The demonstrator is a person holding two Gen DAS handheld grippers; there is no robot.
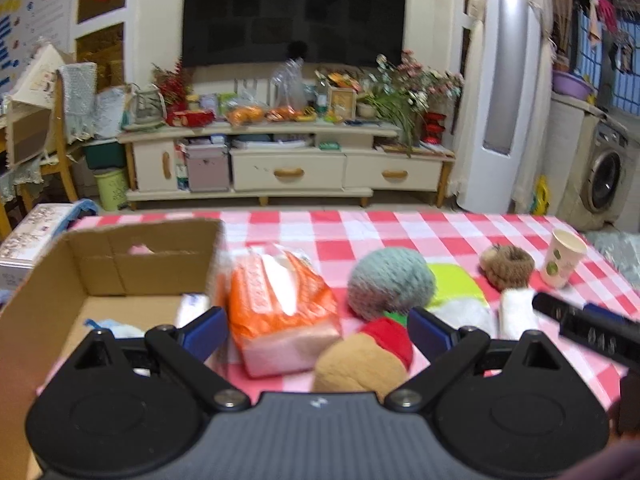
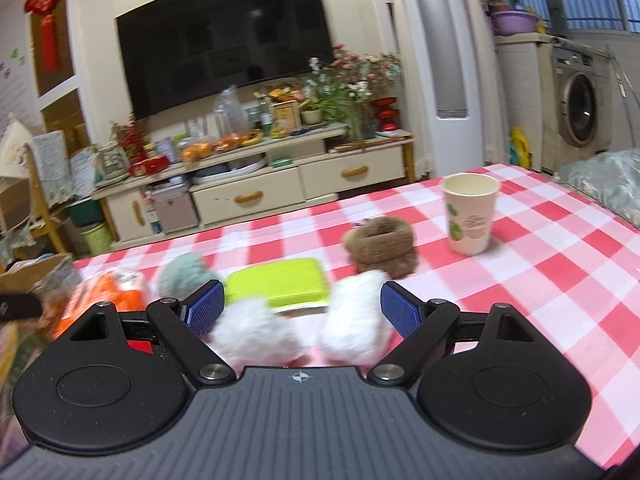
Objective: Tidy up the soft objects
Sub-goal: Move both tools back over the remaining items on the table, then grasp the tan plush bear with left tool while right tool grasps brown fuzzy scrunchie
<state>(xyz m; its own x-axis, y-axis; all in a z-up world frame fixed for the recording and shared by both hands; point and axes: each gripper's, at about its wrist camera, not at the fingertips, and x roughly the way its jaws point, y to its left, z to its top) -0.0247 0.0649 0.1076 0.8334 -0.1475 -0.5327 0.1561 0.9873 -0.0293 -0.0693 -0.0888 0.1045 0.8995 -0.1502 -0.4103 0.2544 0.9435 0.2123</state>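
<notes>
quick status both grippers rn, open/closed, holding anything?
Left gripper: open, holding nothing; the orange tissue pack and a tan plush toy lie between its fingers.
Right gripper: open, straddling two white fluffy pieces, not clamped.

Red-and-white checked tablecloth (image 1: 460, 236). Orange tissue pack (image 1: 276, 304). Grey-green yarn ball (image 1: 390, 284). Lime sponge (image 2: 276, 282). White fluffy toy (image 2: 356, 320). Brown cardboard box (image 1: 92, 276).
</notes>
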